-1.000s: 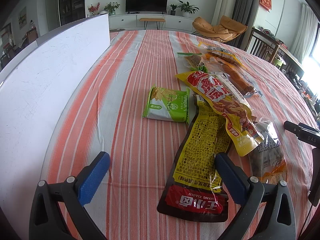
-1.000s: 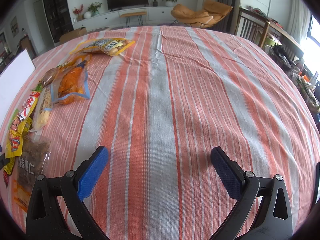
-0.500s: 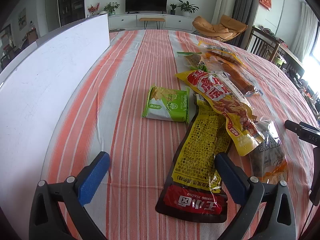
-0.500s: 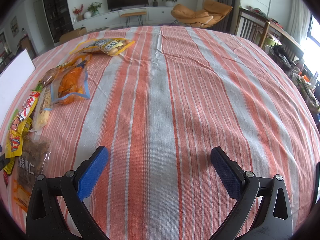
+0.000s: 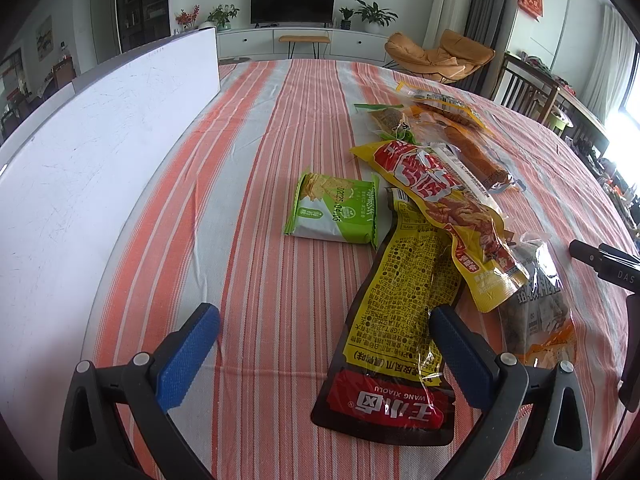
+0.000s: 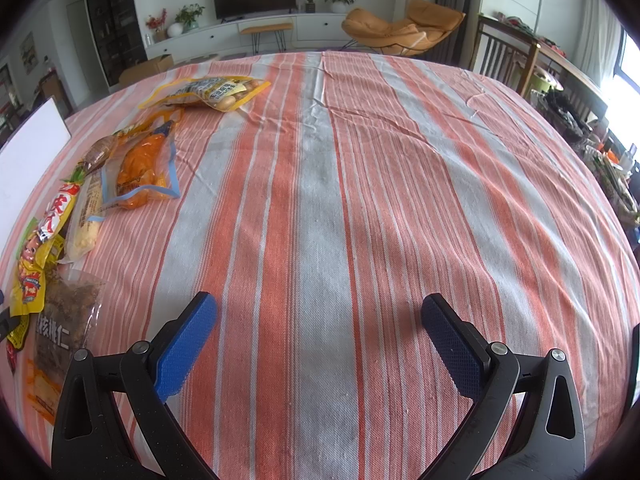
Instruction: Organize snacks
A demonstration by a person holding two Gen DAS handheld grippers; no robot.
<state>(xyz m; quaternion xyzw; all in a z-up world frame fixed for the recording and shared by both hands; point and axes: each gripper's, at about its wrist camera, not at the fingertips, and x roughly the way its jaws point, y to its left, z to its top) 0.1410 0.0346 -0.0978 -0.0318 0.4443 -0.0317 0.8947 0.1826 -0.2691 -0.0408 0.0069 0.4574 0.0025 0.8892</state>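
Several snack packs lie in a row on the striped tablecloth (image 5: pixel 280 128). In the left wrist view I see a green cracker pack (image 5: pixel 334 212), a long yellow-and-black pouch (image 5: pixel 400 320) and a yellow-and-red pack (image 5: pixel 440 200) overlapping it. A clear walnut bag (image 5: pixel 536 312) lies to the right. My left gripper (image 5: pixel 324 340) is open and empty just above the cloth, its right finger over the pouch. My right gripper (image 6: pixel 318 332) is open and empty over bare cloth. In the right wrist view the walnut bag (image 6: pixel 64 320), an orange pack (image 6: pixel 144 164) and a peanut bag (image 6: pixel 212 92) lie to the left.
A large white board or box wall (image 5: pixel 80 152) stands along the table's left side. Part of the right gripper (image 5: pixel 608 268) shows at the right edge of the left wrist view. Chairs and an orange lounge chair (image 6: pixel 400 28) stand beyond the table.
The left wrist view has shifted very slightly. The right gripper has not moved. Nothing was taken hold of or let go.
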